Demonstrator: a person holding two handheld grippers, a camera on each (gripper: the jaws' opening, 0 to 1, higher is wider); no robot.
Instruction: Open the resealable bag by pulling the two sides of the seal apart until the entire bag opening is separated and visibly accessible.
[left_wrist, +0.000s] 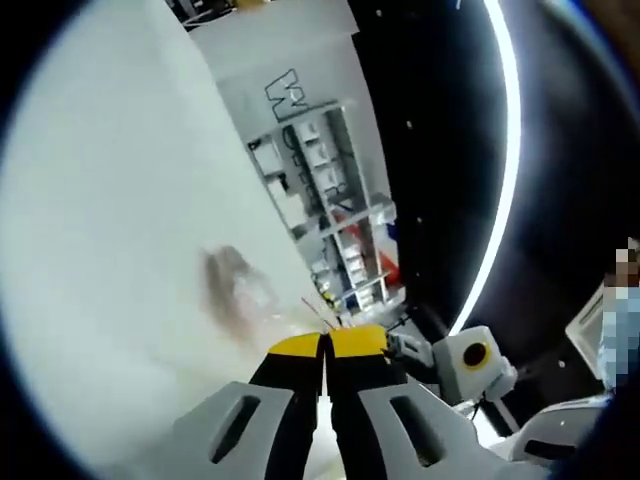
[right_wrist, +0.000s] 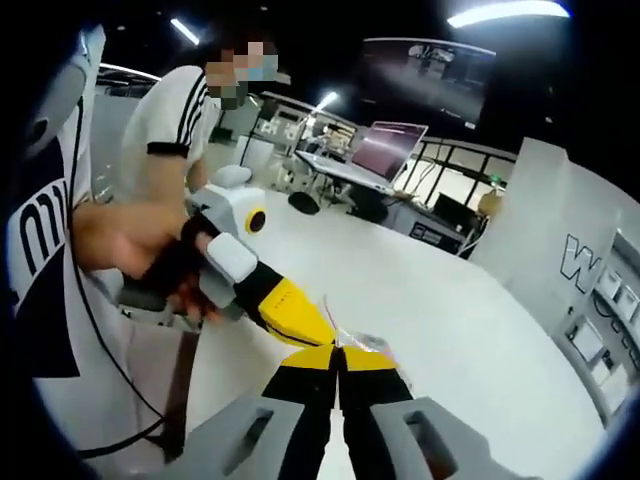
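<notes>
Pinching a barely visible clear bag (right_wrist: 362, 343), both tongs (right_wrist: 338, 352) meet

Clear resealable bag (right_wrist: 362, 343), thin and crinkled, almost see-through, with a fine red line along one edge. Held up above the white table (right_wrist: 450, 300), off its surface, upper edge pinched at yellow jaw tips. In the left gripper view, a blurred, brownish-clear patch (left_wrist: 238, 285) against the white table (left_wrist: 110, 220), red-lined edge nearest the yellow tips. Open or sealed: cannot tell.
</notes>
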